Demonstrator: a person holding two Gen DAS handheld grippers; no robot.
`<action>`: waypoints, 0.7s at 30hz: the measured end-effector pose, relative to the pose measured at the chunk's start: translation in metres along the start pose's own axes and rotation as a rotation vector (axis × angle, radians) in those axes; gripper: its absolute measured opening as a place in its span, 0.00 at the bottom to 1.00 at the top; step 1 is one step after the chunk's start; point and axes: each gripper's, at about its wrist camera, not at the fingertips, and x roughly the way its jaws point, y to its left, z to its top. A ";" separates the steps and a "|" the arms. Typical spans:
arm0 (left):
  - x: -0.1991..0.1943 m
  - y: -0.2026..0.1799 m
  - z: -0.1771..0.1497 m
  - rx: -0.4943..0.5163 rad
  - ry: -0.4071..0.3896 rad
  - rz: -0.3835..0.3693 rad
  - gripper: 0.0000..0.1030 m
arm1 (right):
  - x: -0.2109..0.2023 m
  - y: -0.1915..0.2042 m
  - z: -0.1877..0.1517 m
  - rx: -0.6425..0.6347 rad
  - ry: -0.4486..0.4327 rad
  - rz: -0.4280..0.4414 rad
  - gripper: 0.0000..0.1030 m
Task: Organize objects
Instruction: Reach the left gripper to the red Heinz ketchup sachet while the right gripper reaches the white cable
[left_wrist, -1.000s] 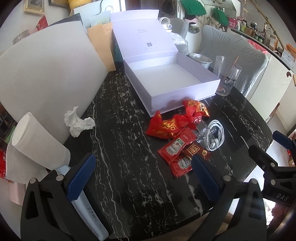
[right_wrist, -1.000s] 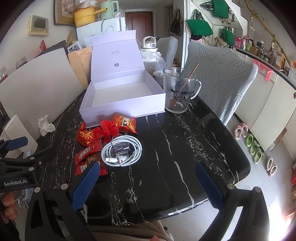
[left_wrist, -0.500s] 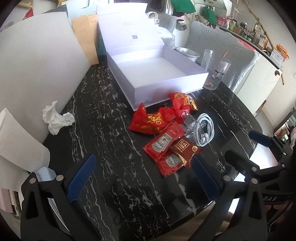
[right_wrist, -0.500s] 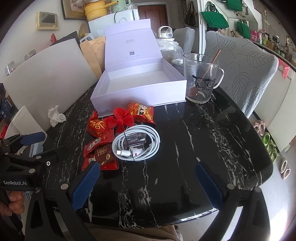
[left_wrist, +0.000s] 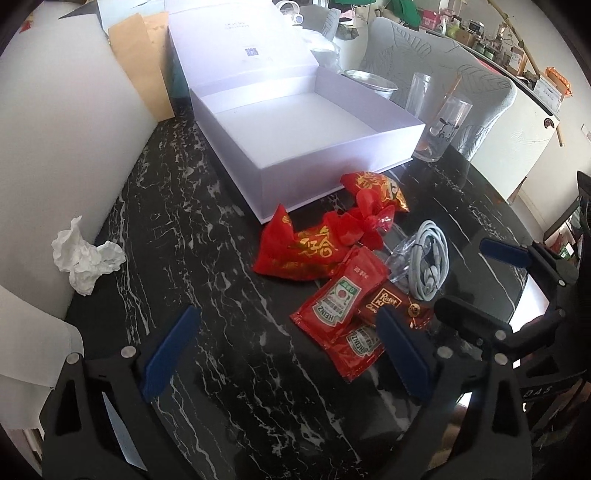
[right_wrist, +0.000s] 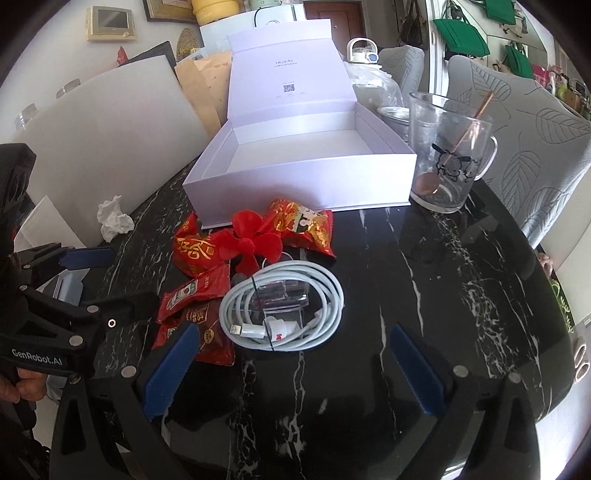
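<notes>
White box (right_wrist: 301, 177) lid up, nothing inside, glass mug (right_wrist: 448, 153) holding spoon, both grippers' jaws spread

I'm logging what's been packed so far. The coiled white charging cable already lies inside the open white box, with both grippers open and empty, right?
Not quite. The coiled white charging cable lies on the black marble table, in front of the open white box, whose inside is bare, as the right wrist view shows. The rest holds: the left gripper and right gripper are both open and empty.
</notes>
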 end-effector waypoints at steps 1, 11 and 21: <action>0.001 0.000 0.001 0.007 0.003 0.002 0.94 | 0.003 0.001 0.002 -0.007 0.002 0.001 1.00; 0.015 0.011 0.006 0.000 0.046 -0.014 0.92 | 0.023 -0.001 0.010 -0.016 0.020 0.015 1.00; 0.026 0.015 0.011 -0.013 0.065 -0.051 0.92 | 0.030 -0.007 0.011 -0.007 0.033 0.047 0.76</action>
